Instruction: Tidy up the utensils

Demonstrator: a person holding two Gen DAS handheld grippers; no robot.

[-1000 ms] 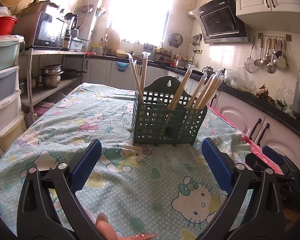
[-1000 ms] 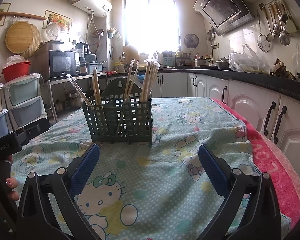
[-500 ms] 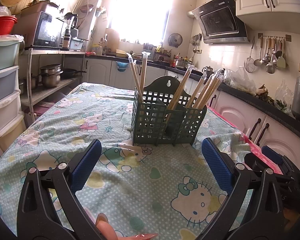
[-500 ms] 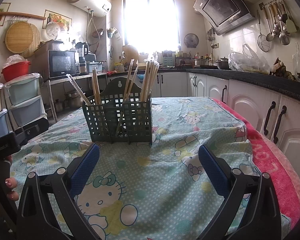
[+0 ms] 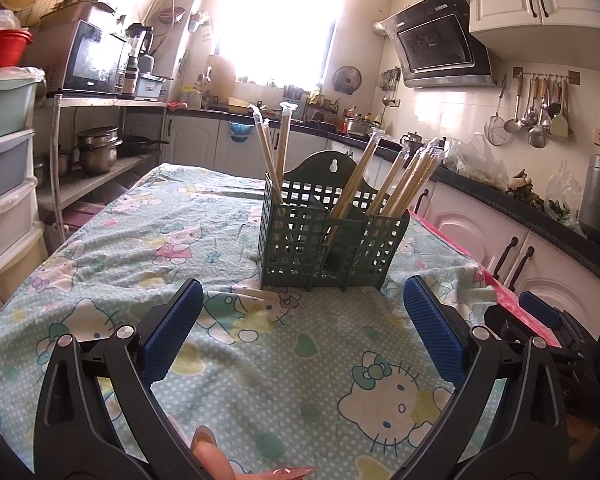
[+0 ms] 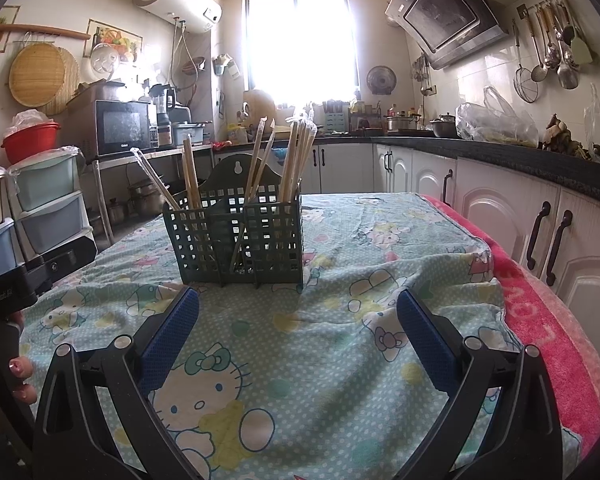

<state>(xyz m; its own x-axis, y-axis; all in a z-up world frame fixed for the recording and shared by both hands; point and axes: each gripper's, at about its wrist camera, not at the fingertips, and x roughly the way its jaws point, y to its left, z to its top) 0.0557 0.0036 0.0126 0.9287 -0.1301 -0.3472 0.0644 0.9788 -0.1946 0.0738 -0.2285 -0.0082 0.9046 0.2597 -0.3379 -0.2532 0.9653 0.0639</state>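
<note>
Both the left gripper [image 5: 300,320] and right gripper [image 6: 298,318] hover spread wide, empty, before the green basket [image 6: 240,236] of wrapped chopsticks [image 6: 296,160]; the microwave [image 6: 126,126] label is probably "Galanz", blurred.

Table under a cartoon-cat cloth [image 5: 260,344] — green utensil caddy [image 5: 332,240] stands on it.

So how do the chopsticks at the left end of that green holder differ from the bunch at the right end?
In the right wrist view, the left-end chopsticks are few, one leaning far outward to the left; the right-end bunch is a fuller cluster standing closer to upright. Both look plastic-wrapped and stand in the green holder on the tablecloth.
</note>
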